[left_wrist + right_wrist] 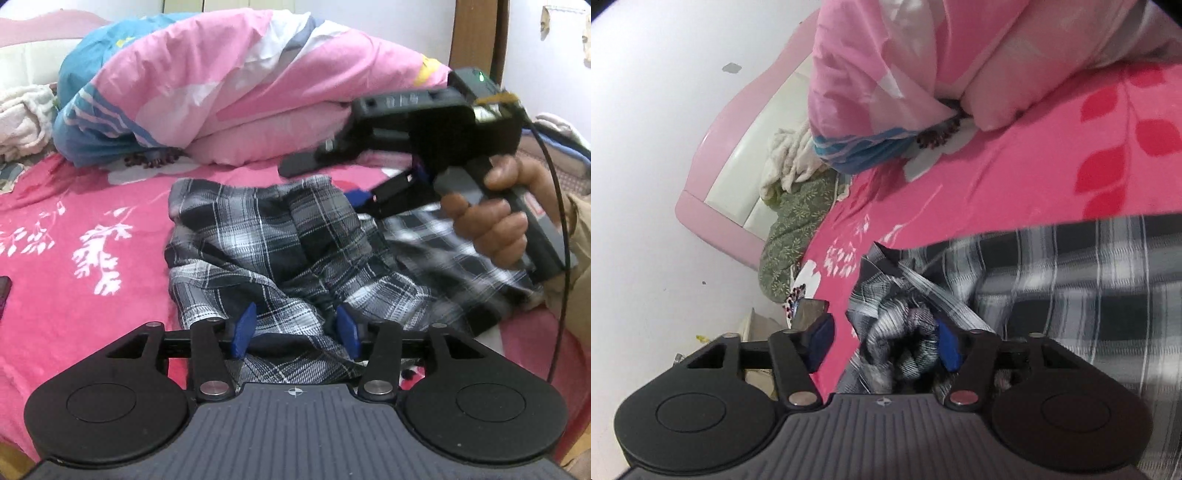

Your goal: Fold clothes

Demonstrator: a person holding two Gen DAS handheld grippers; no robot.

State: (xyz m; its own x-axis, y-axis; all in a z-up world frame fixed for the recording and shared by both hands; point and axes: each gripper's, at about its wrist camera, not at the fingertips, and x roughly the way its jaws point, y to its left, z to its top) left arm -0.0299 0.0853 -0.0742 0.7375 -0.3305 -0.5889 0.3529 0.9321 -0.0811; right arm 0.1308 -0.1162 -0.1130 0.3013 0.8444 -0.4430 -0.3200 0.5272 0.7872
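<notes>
The plaid shirt (pixel 280 251) lies rumpled on the pink floral bedspread (pixel 92 229), its long axis running from about 11 o'clock to 4 o'clock in the left wrist view, with the bundled pink duvet (pixel 229 85) beyond it at 12 o'clock. The left gripper (pixel 297 330) sits at the shirt's near hem at 6 o'clock, jaws half apart, a fold of plaid lying between the blue pads (pixel 243 328) but not visibly pinched. The right gripper (pixel 882 343), held in a hand (pixel 495 221) at 3 o'clock of the left view, stands half wide; bunched plaid touches its right pad while the left pad hangs clear over the bedspread, so no clamp shows. Judged from this, both claws sit on the cloth's near and right edges, and the fold likely carries toward 11 o'clock
</notes>
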